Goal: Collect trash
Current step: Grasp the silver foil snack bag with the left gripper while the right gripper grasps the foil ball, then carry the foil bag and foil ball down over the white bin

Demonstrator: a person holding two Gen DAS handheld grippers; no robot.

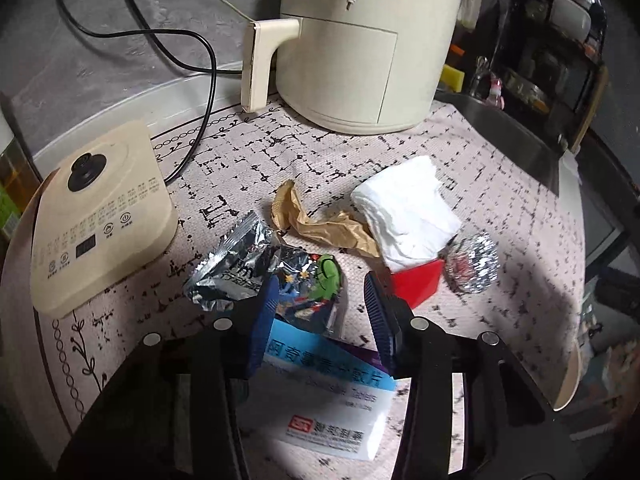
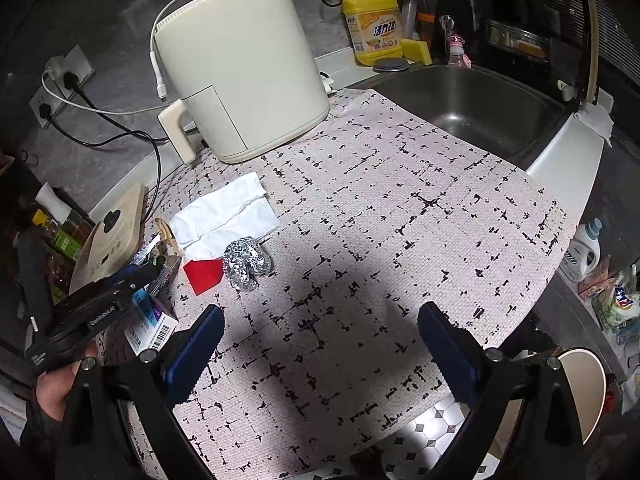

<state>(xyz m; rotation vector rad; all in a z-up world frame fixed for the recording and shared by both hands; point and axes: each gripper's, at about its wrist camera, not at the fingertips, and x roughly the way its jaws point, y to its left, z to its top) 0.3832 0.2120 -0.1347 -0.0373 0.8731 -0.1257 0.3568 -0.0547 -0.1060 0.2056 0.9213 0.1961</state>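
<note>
One foil wrapper (image 1: 310,296) lengthwise between left claw (image 1: 320,300) pads, untouched

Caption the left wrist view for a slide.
Left gripper straddles a colourful foil wrapper among countertop trash, fingers not yet pressing it.

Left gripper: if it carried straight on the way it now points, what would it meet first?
Most likely the colourful foil snack wrapper lying between the left gripper's fingers, atop the medicine box. Depth is hard to judge here.
</note>
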